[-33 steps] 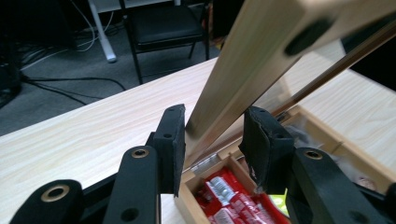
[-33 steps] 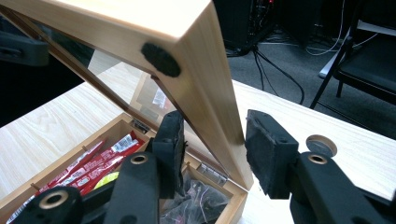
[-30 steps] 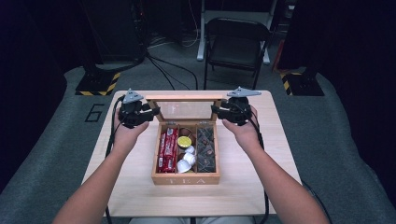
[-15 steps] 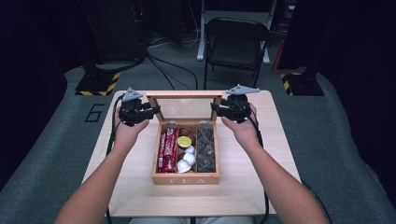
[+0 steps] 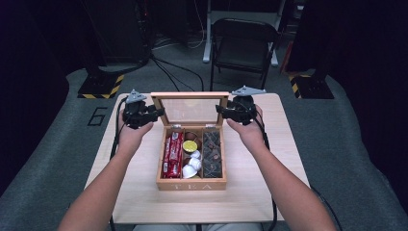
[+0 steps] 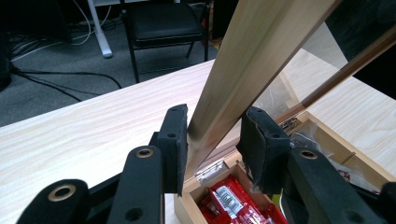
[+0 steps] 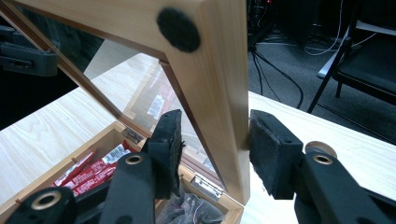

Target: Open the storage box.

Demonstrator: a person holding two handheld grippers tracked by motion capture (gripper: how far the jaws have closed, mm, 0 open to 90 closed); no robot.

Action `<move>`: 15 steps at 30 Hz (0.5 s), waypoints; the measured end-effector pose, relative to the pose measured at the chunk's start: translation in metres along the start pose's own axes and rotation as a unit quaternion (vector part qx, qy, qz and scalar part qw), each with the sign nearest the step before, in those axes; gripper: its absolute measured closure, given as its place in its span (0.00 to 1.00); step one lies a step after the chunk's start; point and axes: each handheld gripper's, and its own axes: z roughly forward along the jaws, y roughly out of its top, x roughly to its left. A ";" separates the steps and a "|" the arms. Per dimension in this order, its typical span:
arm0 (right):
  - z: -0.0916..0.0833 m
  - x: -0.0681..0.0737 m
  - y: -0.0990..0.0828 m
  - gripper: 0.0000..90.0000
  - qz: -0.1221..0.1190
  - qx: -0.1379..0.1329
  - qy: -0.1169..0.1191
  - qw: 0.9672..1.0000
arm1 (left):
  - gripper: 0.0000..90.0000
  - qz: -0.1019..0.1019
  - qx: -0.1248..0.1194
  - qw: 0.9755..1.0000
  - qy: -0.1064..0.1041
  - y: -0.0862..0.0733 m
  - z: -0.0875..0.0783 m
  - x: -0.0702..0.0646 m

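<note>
A wooden tea box sits mid-table with its glass lid standing upright. Inside lie red packets, white capsules and dark packets. My left gripper is at the lid's left side rail. In the left gripper view its jaws have just closed further and both pads press on the rail. My right gripper straddles the right rail. Its jaws have just been opening, and a thin gap shows beside the left pad.
The light wooden table has bare room on both sides of the box and in front of it. A black folding chair stands beyond the far edge. Cables run over the grey floor behind.
</note>
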 end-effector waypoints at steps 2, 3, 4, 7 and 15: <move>0.002 0.000 -0.001 0.60 -0.001 0.001 -0.001 1.000 | 0.69 -0.001 0.000 1.000 0.000 0.000 0.000 0.000; 0.002 0.000 -0.001 0.60 -0.001 0.001 -0.001 1.000 | 0.69 -0.001 0.000 1.000 0.000 0.000 0.000 0.000; 0.003 -0.001 -0.003 0.60 0.000 0.003 -0.001 1.000 | 0.69 0.000 0.001 1.000 0.000 0.001 0.000 0.000; 0.005 -0.002 -0.004 0.60 0.003 0.006 -0.002 1.000 | 0.69 -0.002 -0.001 1.000 0.000 0.001 0.001 0.001; 0.011 -0.005 -0.010 0.60 0.003 0.011 -0.005 1.000 | 0.69 -0.010 -0.004 1.000 0.000 0.001 0.003 0.003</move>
